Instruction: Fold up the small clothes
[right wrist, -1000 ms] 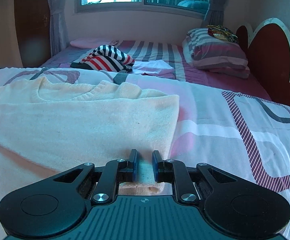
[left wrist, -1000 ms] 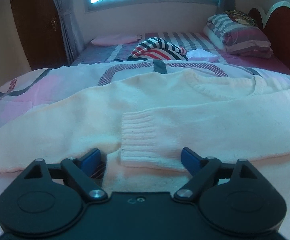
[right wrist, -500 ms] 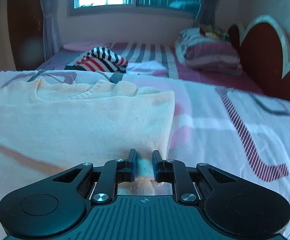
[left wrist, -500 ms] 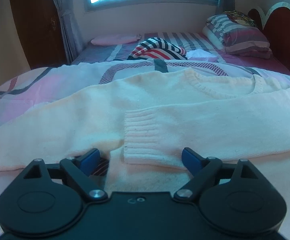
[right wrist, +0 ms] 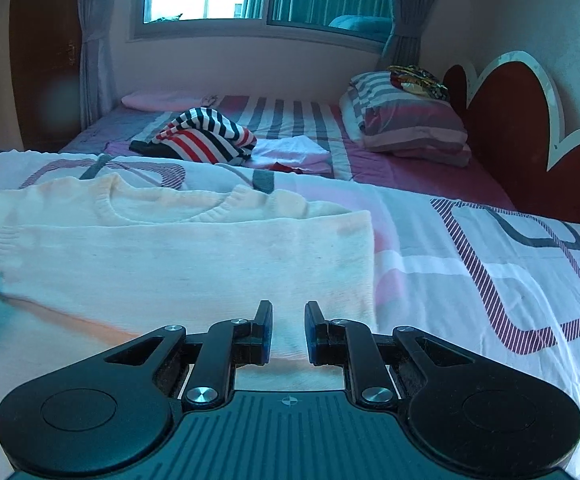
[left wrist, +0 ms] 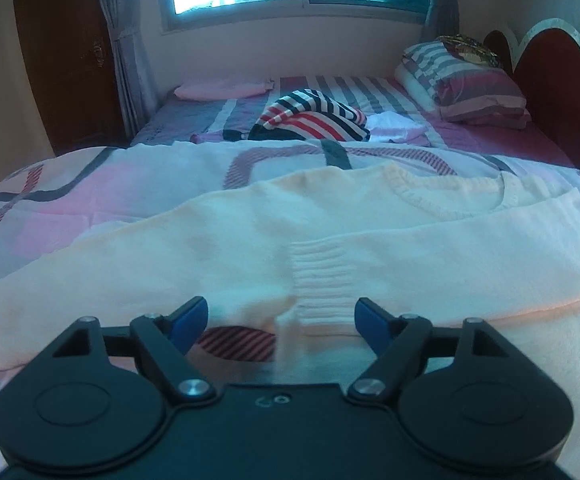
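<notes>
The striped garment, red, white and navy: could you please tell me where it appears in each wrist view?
Left wrist: striped garment upper centre, beyond the cream sweater.
Right wrist: striped garment upper left of centre.
Shared landmark: the striped pillow, to its right in both.

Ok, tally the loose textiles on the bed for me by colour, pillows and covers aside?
Cream: 1, the knit sweater spread nearest the cameras.
Red, white and navy stripes: 1, the crumpled striped garment.
White: 1, the small white garment beside it.
Pink: 1, the pink cloth under the window.
Total: 4
</notes>
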The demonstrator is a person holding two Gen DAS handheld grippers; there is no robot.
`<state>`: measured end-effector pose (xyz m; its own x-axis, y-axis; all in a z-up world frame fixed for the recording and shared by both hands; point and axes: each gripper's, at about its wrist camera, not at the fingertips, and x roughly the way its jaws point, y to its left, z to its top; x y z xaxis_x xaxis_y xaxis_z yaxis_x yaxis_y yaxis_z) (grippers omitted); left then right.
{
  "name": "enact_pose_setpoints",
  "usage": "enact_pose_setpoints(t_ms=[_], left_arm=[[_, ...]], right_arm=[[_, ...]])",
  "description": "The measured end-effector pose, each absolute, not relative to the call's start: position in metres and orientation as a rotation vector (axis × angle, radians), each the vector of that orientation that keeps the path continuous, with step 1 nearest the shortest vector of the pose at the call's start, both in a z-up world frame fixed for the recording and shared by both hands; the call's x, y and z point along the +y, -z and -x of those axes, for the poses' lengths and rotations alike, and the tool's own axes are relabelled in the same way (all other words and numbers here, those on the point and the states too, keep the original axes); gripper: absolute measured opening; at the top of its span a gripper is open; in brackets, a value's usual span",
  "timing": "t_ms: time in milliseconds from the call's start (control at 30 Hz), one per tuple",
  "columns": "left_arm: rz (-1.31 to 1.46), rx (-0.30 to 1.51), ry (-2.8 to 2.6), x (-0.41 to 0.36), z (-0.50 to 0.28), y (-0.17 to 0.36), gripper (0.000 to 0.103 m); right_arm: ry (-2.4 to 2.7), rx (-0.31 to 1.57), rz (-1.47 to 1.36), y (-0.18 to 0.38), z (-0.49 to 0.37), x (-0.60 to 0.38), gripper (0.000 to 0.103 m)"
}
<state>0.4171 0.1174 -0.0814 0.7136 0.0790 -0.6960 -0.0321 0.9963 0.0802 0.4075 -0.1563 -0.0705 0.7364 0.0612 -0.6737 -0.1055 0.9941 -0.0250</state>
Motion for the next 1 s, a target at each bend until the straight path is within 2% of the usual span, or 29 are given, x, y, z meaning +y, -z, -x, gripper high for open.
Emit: enact_pose_setpoints(t_ms=[167,300,467,633,767,1000], left_arm=[[-0.072,0.764,-0.077,0.147,-0.407,0.077,0.079],[-0.029,0.745,-0.164,0.207,-0.385,0.075,0.078],[0.167,0.737,-0.327,0.313,-0.342,0.076,0.067],[0.340,0.702,-0.443,0.385,-0.305,0.076,0.055],[0.502,0.657,-0.445,0.428,-0.300,0.084,0.057],[0.605,0.584,-0.430,0.443,-0.313,0.088,0.055]], right_arm=[[-0.104,0.728,0.062,0.065,-0.405,-0.132,0.015],[-0.150,0.713,0.053,0.059,-0.407,-0.099,0.015],[-0.251,0.705,0.040,0.059,-0.409,-0.038,0.015],[-0.344,0.716,0.044,0.067,-0.407,0.030,0.015],[-0.379,0.720,0.069,0.071,-0.402,0.066,0.015],[-0.382,0.724,0.083,0.074,-0.406,0.085,0.015]])
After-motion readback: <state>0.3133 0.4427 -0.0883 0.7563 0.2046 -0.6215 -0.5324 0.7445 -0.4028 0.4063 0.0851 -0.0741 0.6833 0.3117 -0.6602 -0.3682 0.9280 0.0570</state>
